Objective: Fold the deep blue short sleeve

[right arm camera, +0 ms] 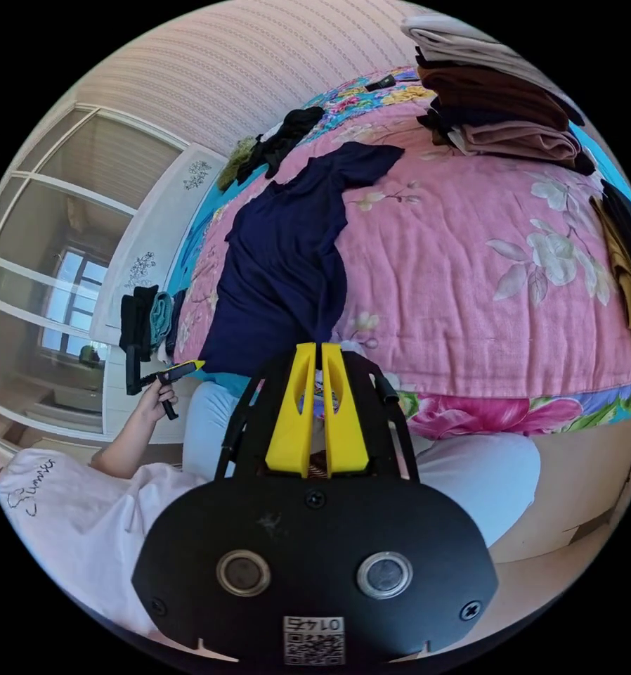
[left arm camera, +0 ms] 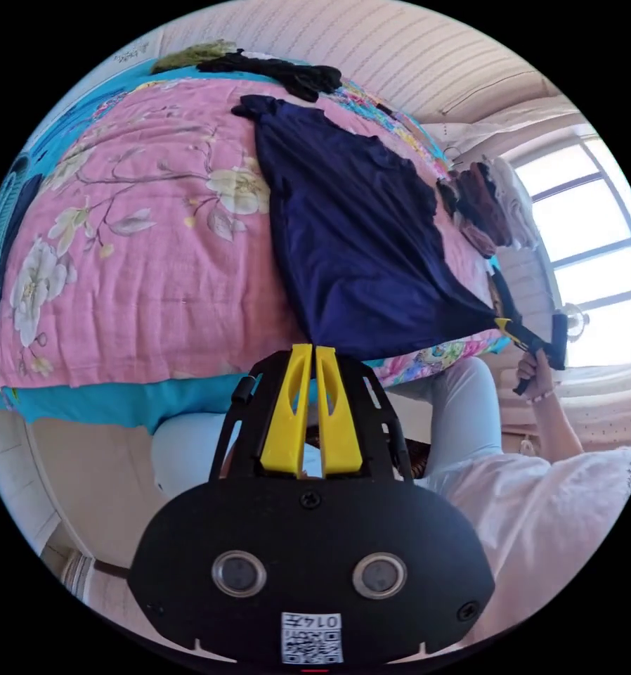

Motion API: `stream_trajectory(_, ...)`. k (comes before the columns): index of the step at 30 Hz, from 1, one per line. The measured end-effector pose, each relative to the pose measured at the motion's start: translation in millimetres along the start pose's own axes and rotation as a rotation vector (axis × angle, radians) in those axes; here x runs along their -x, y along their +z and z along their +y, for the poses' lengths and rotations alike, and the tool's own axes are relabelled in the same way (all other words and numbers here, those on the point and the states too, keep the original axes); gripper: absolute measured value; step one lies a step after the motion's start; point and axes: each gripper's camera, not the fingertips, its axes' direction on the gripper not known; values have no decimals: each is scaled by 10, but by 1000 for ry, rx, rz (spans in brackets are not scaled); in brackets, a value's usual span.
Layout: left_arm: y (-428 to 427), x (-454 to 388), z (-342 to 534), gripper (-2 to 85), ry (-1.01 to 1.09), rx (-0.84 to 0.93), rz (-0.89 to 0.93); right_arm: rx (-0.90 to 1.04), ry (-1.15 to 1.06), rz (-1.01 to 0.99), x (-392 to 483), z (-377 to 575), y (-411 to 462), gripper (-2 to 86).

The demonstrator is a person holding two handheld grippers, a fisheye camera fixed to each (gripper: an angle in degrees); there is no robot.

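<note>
The deep blue short sleeve (left arm camera: 350, 239) lies lengthwise on a pink floral quilt (left arm camera: 154, 281), its hem at the bed's near edge. My left gripper (left arm camera: 314, 349) is shut on one hem corner, jaws together. The right gripper (left arm camera: 506, 325) pinches the other hem corner, and the cloth runs taut to a point there. In the right gripper view the same shirt (right arm camera: 280, 267) stretches away from my right gripper (right arm camera: 314, 346), which is shut on the hem. The left gripper (right arm camera: 192, 365) sits at the far hem corner, held in a hand.
A stack of folded clothes (right arm camera: 498, 98) stands on the quilt (right arm camera: 470, 281) beside the shirt. Dark loose garments (left arm camera: 287, 70) lie piled at the bed's far end. An ochre garment (right arm camera: 621, 267) hangs at one bed side. The person's legs (right arm camera: 470, 471) press against the bed edge.
</note>
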Motion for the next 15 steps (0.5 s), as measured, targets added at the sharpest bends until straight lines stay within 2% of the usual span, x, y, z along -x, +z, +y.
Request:
stream_trajectory(1, -126, 2, 68, -9, 1, -29, 54, -5, -9, -19, 1, 21, -58, 5)
stream_trajectory(3, -696, -52, 381, -10, 80, -186, 284, -32, -65, -190, -10, 124, -340, 5)
stream_trajectory(6, -1535, -257, 822, -10, 253, -450, 432, -146, -272, -491, 134, 318, -886, 4)
stream_trajectory(8, -2054, -447, 1060, -10, 368, -590, 460, -227, -425, -590, 333, 448, -1322, 4)
stream_trajectory(12, -3131, -900, 1446, -10, 579, -879, 456, -495, -721, -620, 865, 710, -2478, 4)
stream_trajectory(14, -3463, -1036, 1458, -10, 627, -947, 476, -563, -714, -575, 1031, 676, -2879, 4)
stream_trajectory(15, -3628, -1142, 1398, -10, 644, -961, 463, -568, -641, -519, 1121, 568, -3072, 4)
